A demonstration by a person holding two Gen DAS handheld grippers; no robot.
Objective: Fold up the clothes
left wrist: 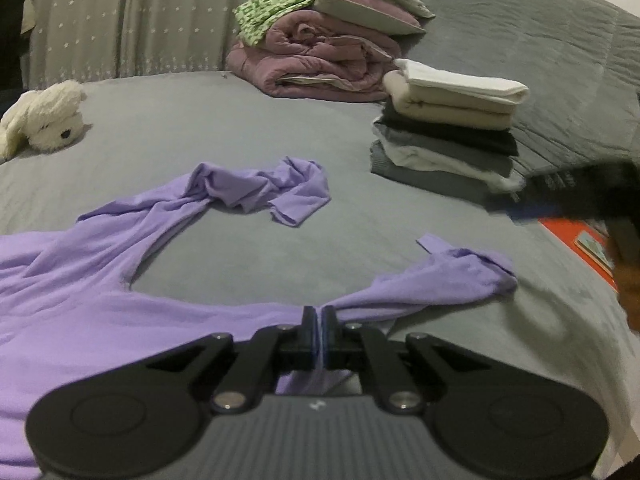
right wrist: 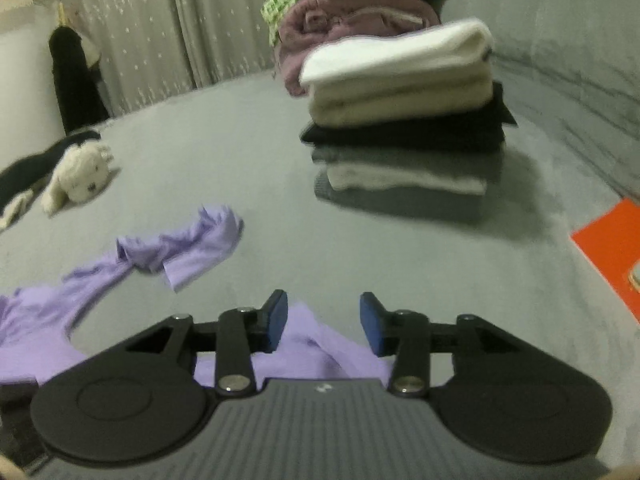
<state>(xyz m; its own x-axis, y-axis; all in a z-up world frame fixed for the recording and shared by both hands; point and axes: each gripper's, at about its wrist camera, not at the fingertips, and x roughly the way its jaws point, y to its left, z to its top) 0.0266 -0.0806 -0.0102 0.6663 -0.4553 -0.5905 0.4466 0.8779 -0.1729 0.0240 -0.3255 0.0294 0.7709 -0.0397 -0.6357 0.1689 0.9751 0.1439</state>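
A grey bedcover (left wrist: 240, 128) spreads across almost the whole scene, its cloth smooth in the middle and rumpled into ridges at the far right. Behind it hangs a pale curtain (left wrist: 120, 20) dotted with small white marks.

On the cover lies the purple shirt (left wrist: 80, 280), thin, soft and unfolded: its body bunches at the near left, one sleeve trails away to a crumpled end near the middle of the bed, and another part reaches right to a wrinkled tip. Its colour is an even lilac with no print that shows.

At the far centre sits a rolled mauve quilt (left wrist: 320, 60) with a green patterned cloth and pillows piled on top. To its right, nearer, stands a stack of folded clothes (left wrist: 448, 128), white and cream on top, black and grey beneath (neat, flat slabs with rounded folds). A fluffy white toy dog (left wrist: 48, 120) rests at the far left, and an orange flat thing (right wrist: 608, 248) lies at the right edge.

The left gripper (left wrist: 319, 322) has its jaws pressed together on a fold of the shirt, the cloth pinched between them and stretching left and right from the grip. The right gripper (right wrist: 323, 322) has its jaws apart, blue pads facing each other, with a hump of the shirt lying between and below them; the pads do not press it.
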